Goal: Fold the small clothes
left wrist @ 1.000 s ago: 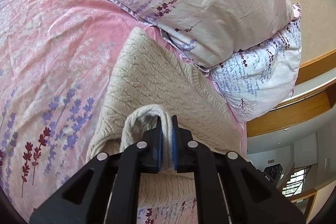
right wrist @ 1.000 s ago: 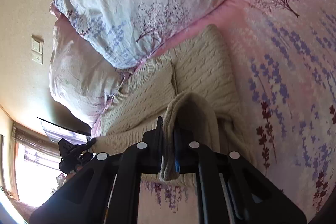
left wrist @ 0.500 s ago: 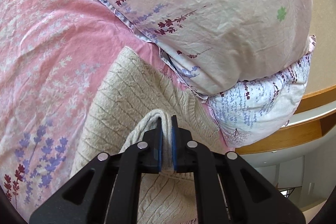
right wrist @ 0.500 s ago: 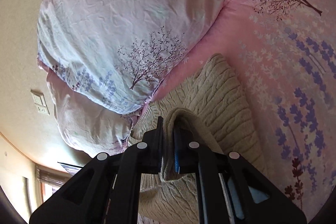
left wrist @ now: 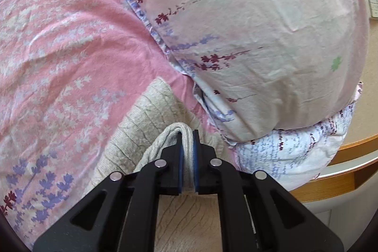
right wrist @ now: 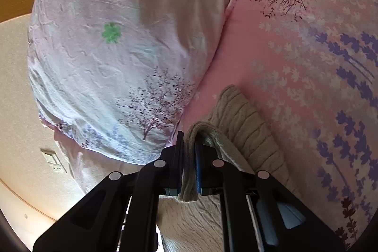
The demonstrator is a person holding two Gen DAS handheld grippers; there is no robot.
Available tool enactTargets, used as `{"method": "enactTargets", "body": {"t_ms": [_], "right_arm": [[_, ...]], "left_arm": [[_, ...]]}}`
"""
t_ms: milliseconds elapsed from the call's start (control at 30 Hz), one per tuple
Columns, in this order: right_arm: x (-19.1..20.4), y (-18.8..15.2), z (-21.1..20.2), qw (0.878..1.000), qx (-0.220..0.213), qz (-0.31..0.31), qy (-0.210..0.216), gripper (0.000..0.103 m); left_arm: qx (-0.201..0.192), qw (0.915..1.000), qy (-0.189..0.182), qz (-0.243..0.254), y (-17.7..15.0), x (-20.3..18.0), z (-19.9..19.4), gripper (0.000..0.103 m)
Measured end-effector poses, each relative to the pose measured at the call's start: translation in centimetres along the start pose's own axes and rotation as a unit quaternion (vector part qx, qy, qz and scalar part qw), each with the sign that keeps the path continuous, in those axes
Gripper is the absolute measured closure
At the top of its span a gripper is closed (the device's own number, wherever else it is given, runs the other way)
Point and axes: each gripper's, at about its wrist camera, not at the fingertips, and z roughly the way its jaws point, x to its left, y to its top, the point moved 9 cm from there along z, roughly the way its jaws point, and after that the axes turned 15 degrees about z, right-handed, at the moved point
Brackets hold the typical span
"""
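A: What does the left gripper (left wrist: 187, 134) have?

B: A folded edge of the beige cable-knit sweater (left wrist: 144, 126). The knit loops over the blue pads at about 12 o'clock from the fingers, and the jaws are pressed together on it, with only the fabric's thickness between them.

A: And the right gripper (right wrist: 188, 135)?

B: The same: pinching a fold of that sweater (right wrist: 245, 131). The cloth drapes over the right-hand finger and hangs out below the pads toward 6 o'clock.

A: Where is the sweater lying?

B: On the pink floral bedspread (left wrist: 61, 58). In the left wrist view its ribbed part spreads from the fingers toward 10 and 11 o'clock, and more knit shows beneath the gripper frame at 6 o'clock. In the right wrist view a ribbed band runs from the fingers out toward 1 and 4 o'clock, again with knit under the frame.

A: What lies ahead of it?

B: A pale floral pillow (left wrist: 259, 34), at 12 to 2 o'clock in the left view. Its lower edge is just beside the sweater's far corner; I cannot tell whether they touch. A second, whiter pillow (left wrist: 293, 152) lies under it at 3 o'clock.

A: Anything else?

B: A wooden bed frame (left wrist: 335, 181) at 4 o'clock in the left view. In the right view the same pale pillow (right wrist: 113, 51) fills 10 to 12 o'clock, and a wall socket (right wrist: 53, 162) sits at 8 o'clock on a beige wall. The bedspread (right wrist: 307, 51) there carries a printed tree and purple lavender sprigs at 1 to 3 o'clock.
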Motion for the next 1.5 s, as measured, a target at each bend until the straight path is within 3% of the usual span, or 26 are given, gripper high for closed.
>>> {"method": "enactTargets", "body": {"t_ms": [133,233,300,333,367,400,467,600,667,900,1000,1067,1100,1133,1167,1333,1433,1500], "right_arm": [[1.3,-0.1,0.3,1.0,-0.01,-0.009,0.014,0.094],[1.3,-0.1,0.8,1.0,-0.004,-0.004,-0.004,0.093],[1.3,-0.2,0.6,1.0,0.006,0.006,-0.004,0.074],[1.5,-0.2,0.0,1.0,-0.004,-0.003,-0.005,0.048],[1.9,-0.2,-0.8,1.0,-0.018,-0.019,-0.003,0.035],[2.1,-0.1,-1.6,0.999,-0.028,-0.038,-0.004,0.034],[2.4,-0.4,-2.9,0.996,-0.037,-0.081,-0.022,0.034],[1.2,-1.7,-4.5,0.98,-0.036,-0.173,-0.087,0.041],[0.0,-2.6,-4.9,0.971,-0.026,-0.205,-0.117,0.049],[-2.1,-5.0,-4.4,0.952,-0.01,-0.26,-0.161,0.057],[-2.4,-5.3,-3.7,0.936,-0.01,-0.291,-0.197,0.07],[-2.4,-5.5,-3.3,0.934,-0.004,-0.294,-0.204,0.088],[-2.4,-5.6,-3.4,0.934,-0.008,-0.295,-0.203,0.089],[-2.2,-5.6,-3.5,0.933,-0.014,-0.297,-0.203,0.091],[-2.0,-5.7,-3.5,0.933,-0.018,-0.299,-0.202,0.091],[-2.0,-5.8,-3.6,0.929,-0.025,-0.304,-0.208,0.091],[-2.2,-5.8,-3.1,0.918,-0.035,-0.316,-0.235,0.092],[-2.8,-5.6,-3.1,0.918,-0.037,-0.311,-0.244,0.092]], "left_arm": [[-0.01,0.9995,-0.006,0.028,1.0,-1.5,0.6,0.097],[0.01,0.9993,0.01,0.035,1.0,-1.2,1.8,0.095],[0.019,0.9995,0.009,0.025,0.8,-0.8,1.9,0.092],[0.017,0.9995,0.004,0.027,0.7,-0.9,1.7,0.083],[0.014,0.9993,0.003,0.034,0.8,-1.0,1.3,0.07],[0.009,0.999,0.007,0.044,0.9,-1.1,0.8,0.063],[-0.002,0.9973,0.03,0.067,1.1,-1.2,-0.6,0.047],[0.004,0.9902,0.068,0.122,0.6,-0.9,-2.6,0.048],[0.018,0.984,0.087,0.155,-0.4,-0.8,-3.1,0.055],[0.047,0.9656,0.129,0.221,-3.5,0.2,-2.9,0.061],[0.055,0.9604,0.135,0.237,-4.1,0.2,-2.3,0.069],[0.064,0.9557,0.147,0.247,-4.5,0.4,-1.7,0.081],[0.068,0.9536,0.151,0.251,-4.5,0.4,-1.5,0.085],[0.068,0.953,0.154,0.252,-4.6,0.4,-1.3,0.094],[0.066,0.9538,0.154,0.249,-4.5,0.4,-1.3,0.095],[0.045,0.9568,0.158,0.24,-3.7,0.6,-2.0,0.096],[0.04,0.9584,0.163,0.231,-3.4,0.9,-2.2,0.096],[0.043,0.9595,0.167,0.223,-3.7,1.5,-1.9,0.096]]}}
